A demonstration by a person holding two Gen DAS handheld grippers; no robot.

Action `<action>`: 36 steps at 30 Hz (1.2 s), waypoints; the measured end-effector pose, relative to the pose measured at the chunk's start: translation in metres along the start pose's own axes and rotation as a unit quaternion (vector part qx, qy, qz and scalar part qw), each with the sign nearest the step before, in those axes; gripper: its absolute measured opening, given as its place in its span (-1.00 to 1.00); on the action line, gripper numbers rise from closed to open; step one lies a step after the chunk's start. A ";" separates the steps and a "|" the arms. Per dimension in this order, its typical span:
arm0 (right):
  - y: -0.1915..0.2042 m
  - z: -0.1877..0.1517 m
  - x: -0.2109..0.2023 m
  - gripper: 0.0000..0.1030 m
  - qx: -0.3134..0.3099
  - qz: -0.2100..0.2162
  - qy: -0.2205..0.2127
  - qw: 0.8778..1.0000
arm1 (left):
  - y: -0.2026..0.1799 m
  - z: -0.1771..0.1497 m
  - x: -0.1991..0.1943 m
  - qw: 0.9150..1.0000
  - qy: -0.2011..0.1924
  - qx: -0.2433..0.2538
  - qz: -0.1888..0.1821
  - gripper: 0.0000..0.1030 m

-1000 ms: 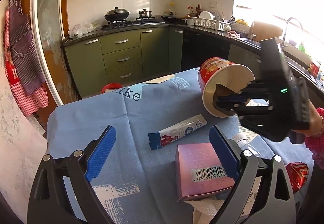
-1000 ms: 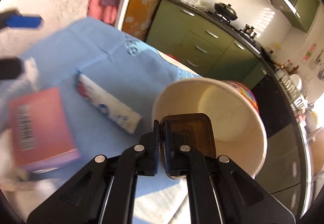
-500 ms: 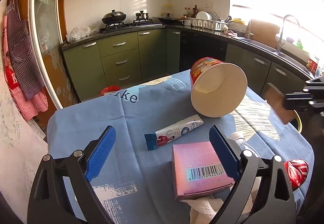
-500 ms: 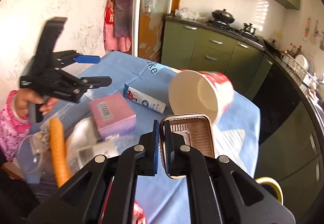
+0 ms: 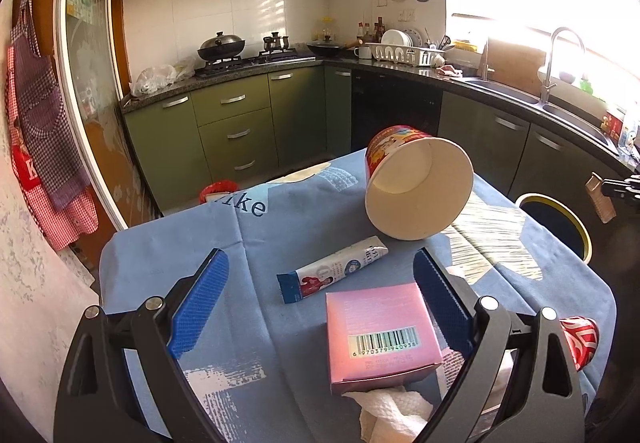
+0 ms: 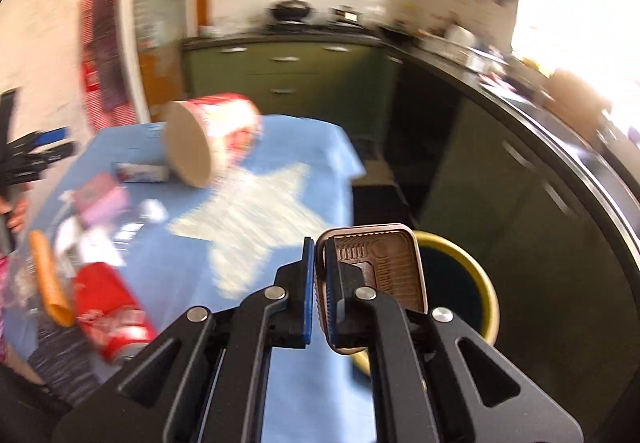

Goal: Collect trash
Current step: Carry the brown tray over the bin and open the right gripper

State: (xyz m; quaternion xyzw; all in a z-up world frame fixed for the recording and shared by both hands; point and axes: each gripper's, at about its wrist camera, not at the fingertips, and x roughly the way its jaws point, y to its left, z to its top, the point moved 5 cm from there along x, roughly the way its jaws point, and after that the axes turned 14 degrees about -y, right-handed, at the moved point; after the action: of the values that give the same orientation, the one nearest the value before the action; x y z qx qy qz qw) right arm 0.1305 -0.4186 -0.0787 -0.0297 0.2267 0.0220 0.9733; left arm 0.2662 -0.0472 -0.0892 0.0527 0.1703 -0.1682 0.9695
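Note:
My right gripper (image 6: 317,275) is shut on a small brown plastic tray (image 6: 376,263), held over the edge of a yellow-rimmed black bin (image 6: 476,275) beside the table. The tray (image 5: 599,197) and the bin (image 5: 560,211) also show at the right of the left wrist view. My left gripper (image 5: 320,295) is open and empty above the blue tablecloth (image 5: 168,263). Between its fingers lie a pink box (image 5: 380,335) and a white and blue wrapper (image 5: 332,273). A big paper cup (image 5: 416,183) lies on its side beyond them.
A crushed red can (image 5: 578,339) and crumpled white tissue (image 5: 392,411) lie at the table's near right. An orange stick (image 6: 48,279) lies near the can (image 6: 108,315). Green kitchen cabinets (image 5: 236,131) and a dark counter with a sink (image 5: 516,95) stand behind the table.
My right gripper has pulled the brown tray out of the paper cup and swung it right, off the table to above the bin. The left gripper has stayed open and nearly still.

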 end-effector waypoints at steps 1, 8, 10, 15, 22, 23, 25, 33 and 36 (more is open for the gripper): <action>-0.012 -0.005 0.003 -0.90 0.008 -0.011 0.006 1.000 | -0.001 0.001 -0.001 1.000 0.000 0.000 -0.001 0.79; -0.077 -0.051 0.051 -0.90 0.057 -0.058 0.060 0.995 | -0.017 0.005 -0.011 1.000 -0.001 0.010 -0.006 0.81; -0.089 -0.064 0.067 -0.90 0.070 -0.061 0.075 0.993 | -0.021 0.005 -0.013 1.000 0.001 0.016 -0.005 0.81; -0.108 -0.085 0.097 -0.90 0.088 -0.072 0.104 0.988 | -0.023 0.008 -0.014 1.000 0.006 0.020 -0.004 0.82; -0.118 -0.096 0.116 -0.84 0.097 -0.078 0.122 0.985 | -0.024 0.009 -0.011 0.999 0.013 0.029 -0.003 0.85; -0.118 -0.096 0.117 -0.80 0.100 -0.079 0.121 0.984 | -0.024 0.009 -0.010 0.999 0.014 0.030 -0.003 0.85; -0.117 -0.094 0.113 -0.79 0.099 -0.083 0.116 0.985 | -0.026 0.009 -0.009 0.999 0.016 0.034 -0.006 0.85; -0.104 -0.084 0.093 -0.76 0.088 -0.074 0.094 0.989 | -0.036 0.010 -0.004 0.998 0.029 0.049 -0.020 0.85; -0.102 -0.081 0.087 -0.75 0.091 -0.072 0.088 0.989 | -0.041 0.012 0.000 0.997 0.035 0.064 -0.028 0.85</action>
State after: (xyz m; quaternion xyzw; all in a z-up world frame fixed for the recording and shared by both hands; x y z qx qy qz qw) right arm 0.1788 -0.5237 -0.1850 0.0405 0.3098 -0.0715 0.9473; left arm 0.2559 -0.0872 -0.0793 0.1155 0.1942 -0.2041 0.9525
